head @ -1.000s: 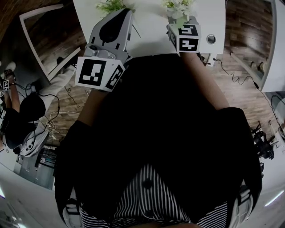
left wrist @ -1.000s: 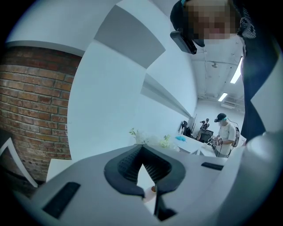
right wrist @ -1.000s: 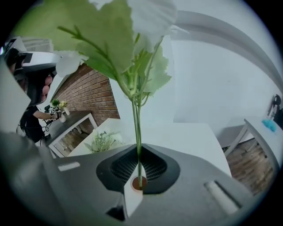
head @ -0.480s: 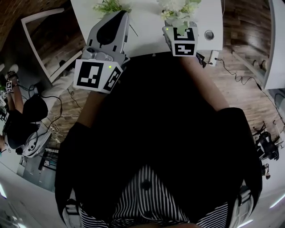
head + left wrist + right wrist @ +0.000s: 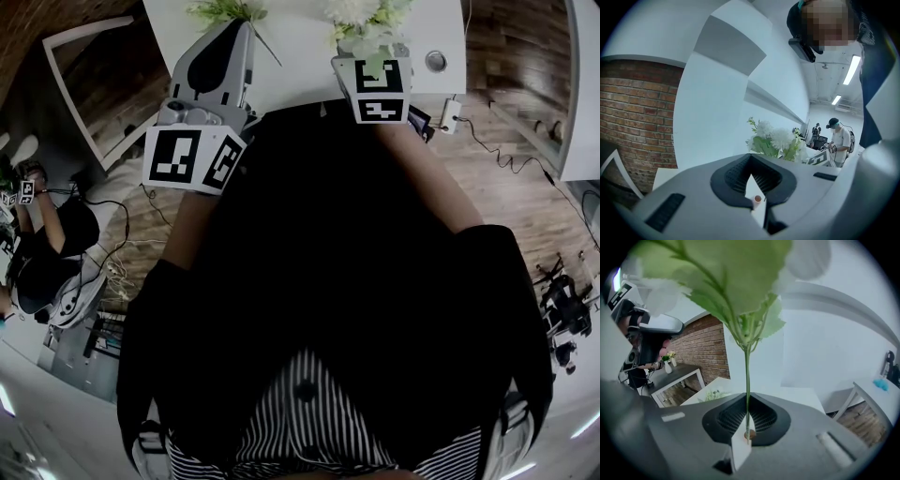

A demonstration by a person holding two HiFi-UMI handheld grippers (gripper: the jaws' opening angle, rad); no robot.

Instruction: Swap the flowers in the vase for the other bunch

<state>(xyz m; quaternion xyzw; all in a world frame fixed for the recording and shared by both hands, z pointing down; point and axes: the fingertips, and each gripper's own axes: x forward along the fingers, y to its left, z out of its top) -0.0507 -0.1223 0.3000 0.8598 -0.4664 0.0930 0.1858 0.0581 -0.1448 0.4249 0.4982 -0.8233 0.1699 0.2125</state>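
I am holding one bunch of white flowers (image 5: 367, 17) up off the white table (image 5: 300, 58), my right gripper (image 5: 747, 422) pinching narrow on its thin green stem (image 5: 747, 376), which is standing upright between the pads with blooms and broad leaves spreading overhead. My left gripper (image 5: 753, 186) is hovering alongside with its jaws drawn together and nothing between them, pointing toward the other bunch (image 5: 225, 9), which is lying on the table just past its tip and well apart from the held one. No vase is showing in any view at my table, so I am not able to say whether the stem in my grip is coming out or going in. I am judging the swap as midway at best: one bunch is in hand, the second is untouched, and placing a bunch in the vase is yet to come.
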